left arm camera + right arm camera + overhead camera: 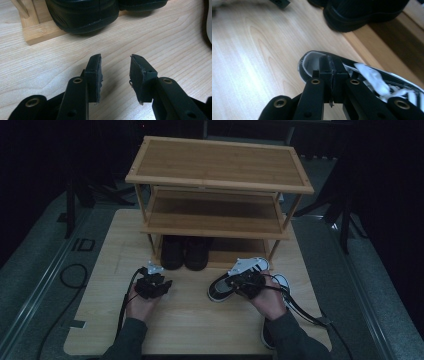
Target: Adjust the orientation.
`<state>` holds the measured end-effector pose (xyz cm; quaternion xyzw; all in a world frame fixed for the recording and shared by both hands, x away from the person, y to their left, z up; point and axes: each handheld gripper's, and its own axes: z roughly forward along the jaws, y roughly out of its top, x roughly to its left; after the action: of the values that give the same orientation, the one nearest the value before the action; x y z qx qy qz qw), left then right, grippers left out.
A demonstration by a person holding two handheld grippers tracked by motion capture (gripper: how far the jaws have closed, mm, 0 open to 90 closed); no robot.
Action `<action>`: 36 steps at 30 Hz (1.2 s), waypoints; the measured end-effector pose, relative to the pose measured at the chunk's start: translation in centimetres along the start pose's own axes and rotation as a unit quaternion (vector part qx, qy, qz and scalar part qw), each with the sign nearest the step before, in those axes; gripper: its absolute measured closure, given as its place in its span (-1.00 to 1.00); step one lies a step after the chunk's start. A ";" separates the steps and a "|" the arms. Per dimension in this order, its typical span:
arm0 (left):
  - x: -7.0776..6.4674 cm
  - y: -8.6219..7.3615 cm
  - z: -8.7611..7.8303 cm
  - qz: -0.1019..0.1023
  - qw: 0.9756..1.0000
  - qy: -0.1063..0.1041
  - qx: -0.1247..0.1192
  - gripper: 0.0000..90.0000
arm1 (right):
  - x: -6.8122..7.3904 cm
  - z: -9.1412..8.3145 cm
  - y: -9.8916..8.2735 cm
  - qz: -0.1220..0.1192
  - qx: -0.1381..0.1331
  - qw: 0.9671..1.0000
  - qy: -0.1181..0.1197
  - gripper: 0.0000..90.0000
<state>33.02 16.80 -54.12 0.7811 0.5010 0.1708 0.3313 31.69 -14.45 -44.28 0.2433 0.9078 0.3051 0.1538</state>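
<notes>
A black-and-white sneaker [221, 286] lies on the wooden table [190, 320] in front of the bamboo shoe rack [220, 162]. My right gripper [240, 281] is shut on it. In the right gripper view the jaws [332, 62] pinch the sneaker's [372, 75] collar beside its opening, white laces to the right. My left gripper [155, 281] rests low at the left of the table. Its jaws [115, 60] stand open over bare wood with nothing between them. A pair of black shoes [184, 252] sits on the rack's bottom shelf, just ahead of the left gripper.
A second sneaker [281, 281] lies beside my right hand, partly under the forearm. The rack's middle shelf [215, 215] and top shelf hold nothing. The black shoe's toe [82, 15] overhangs the bottom shelf's edge [37, 31]. Cables trail from both grippers.
</notes>
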 end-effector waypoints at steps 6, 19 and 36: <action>0.0 0.0 0.0 0.000 1.000 0.001 0.000 0.37 | 0.4 0.7 0.0 0.001 0.009 1.000 0.025 0.94; 0.0 0.0 0.1 0.001 1.000 0.000 0.001 0.36 | 1.2 2.9 -0.1 -0.010 0.033 0.998 0.052 0.82; -0.1 -0.1 0.1 0.002 1.000 -0.001 0.002 0.36 | 1.8 3.2 -0.2 -0.048 0.068 0.995 0.048 0.92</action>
<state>33.00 16.67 -54.23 0.7829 0.4996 0.1693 0.3300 31.48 -12.09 -47.05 0.1943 0.9434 0.2464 0.1073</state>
